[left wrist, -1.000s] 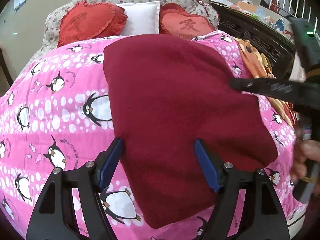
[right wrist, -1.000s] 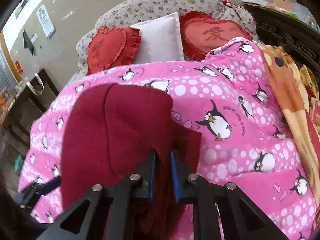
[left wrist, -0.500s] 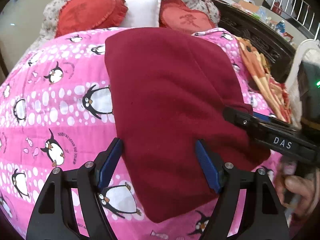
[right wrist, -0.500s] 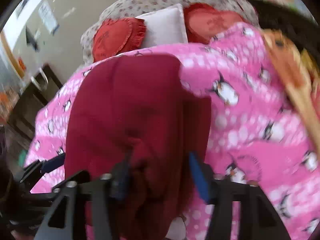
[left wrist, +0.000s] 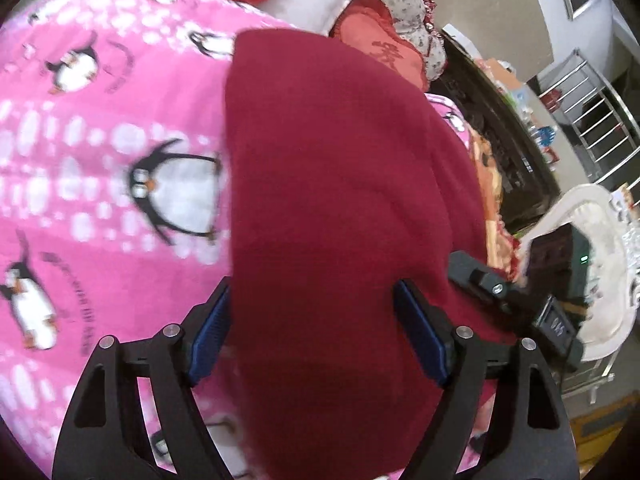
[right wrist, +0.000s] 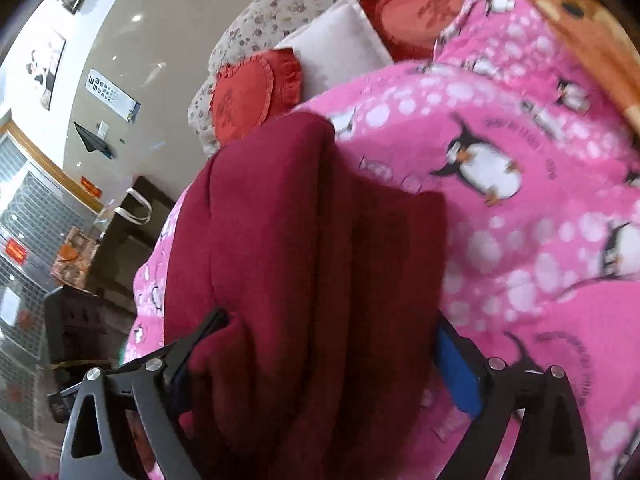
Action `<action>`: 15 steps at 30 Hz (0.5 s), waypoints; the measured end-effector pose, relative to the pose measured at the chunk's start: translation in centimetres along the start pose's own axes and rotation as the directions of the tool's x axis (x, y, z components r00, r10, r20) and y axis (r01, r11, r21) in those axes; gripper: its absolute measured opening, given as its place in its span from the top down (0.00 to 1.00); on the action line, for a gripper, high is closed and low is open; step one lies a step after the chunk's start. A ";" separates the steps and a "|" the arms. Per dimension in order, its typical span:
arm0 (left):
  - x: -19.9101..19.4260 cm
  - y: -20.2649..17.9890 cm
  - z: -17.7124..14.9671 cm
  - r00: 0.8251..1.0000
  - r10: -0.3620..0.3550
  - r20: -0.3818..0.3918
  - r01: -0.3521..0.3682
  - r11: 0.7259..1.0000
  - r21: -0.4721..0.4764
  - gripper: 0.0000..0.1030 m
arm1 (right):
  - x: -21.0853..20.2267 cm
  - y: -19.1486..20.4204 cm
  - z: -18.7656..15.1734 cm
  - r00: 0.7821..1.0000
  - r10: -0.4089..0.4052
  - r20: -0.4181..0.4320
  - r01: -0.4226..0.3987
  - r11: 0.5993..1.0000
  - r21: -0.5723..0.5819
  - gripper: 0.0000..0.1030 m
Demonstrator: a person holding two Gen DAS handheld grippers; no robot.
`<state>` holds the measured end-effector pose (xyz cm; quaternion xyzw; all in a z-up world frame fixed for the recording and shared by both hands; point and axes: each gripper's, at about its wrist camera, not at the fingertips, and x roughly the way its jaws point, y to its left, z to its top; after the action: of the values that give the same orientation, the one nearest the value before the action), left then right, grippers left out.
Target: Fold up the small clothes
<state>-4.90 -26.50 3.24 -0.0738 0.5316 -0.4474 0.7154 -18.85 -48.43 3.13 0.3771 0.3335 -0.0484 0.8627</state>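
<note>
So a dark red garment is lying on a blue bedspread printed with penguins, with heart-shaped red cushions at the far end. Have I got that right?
Nearly. The bedspread is pink, not blue; the left wrist view shows it plainly, penguins and all. The rest holds: the dark red garment lies on it, and heart-shaped red cushions sit at the far end, as the right wrist view shows.
</note>
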 end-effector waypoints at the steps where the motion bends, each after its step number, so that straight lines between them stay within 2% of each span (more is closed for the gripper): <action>1: 0.3 0.0 0.1 1.000 -0.018 -0.008 0.018 1.000 -0.004 0.22 | 0.3 -0.1 -0.1 1.000 0.011 -0.003 -0.011 1.000 0.009 0.06; 2: 0.6 -0.1 0.1 1.000 -0.028 -0.013 0.028 1.000 -0.007 0.22 | 0.5 0.0 -0.2 1.000 0.006 0.002 -0.006 1.000 0.007 0.06; 4: 0.4 -0.5 0.2 0.999 -0.029 -0.021 0.029 1.000 0.005 0.26 | 0.4 0.7 -0.4 1.000 -0.020 0.008 0.020 1.000 -0.018 0.15; 6: -0.8 -1.2 0.2 0.999 -0.023 -0.026 0.024 0.999 0.039 0.34 | -0.6 1.8 -0.5 1.000 -0.023 0.019 0.024 0.999 -0.041 0.42; 8: -2.6 -1.8 0.0 0.999 -0.020 -0.027 0.021 0.997 0.073 0.42 | -1.8 3.0 -0.6 1.000 0.009 0.011 -0.008 0.999 -0.035 0.45; 10: -5.2 -2.0 -0.7 0.999 -0.019 -0.043 0.023 0.995 0.094 0.42 | -2.8 4.4 -0.9 1.000 0.021 0.006 -0.021 0.999 -0.041 0.46; 12: -8.0 -1.9 -2.1 0.998 0.015 -0.062 -0.008 0.994 0.108 0.42 | -4.1 6.4 -2.0 0.998 0.068 -0.017 -0.069 0.997 -0.040 0.46; 15: -11.5 -0.6 -5.1 0.993 0.065 -0.102 -0.054 0.993 0.107 0.42 | -5.0 9.2 -5.1 0.992 0.105 -0.064 -0.109 0.992 -0.056 0.46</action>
<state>-9.80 -16.73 9.37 0.0032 0.5465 -0.4562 0.7023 -22.36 -39.21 9.36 0.3700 0.3403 0.0195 0.8642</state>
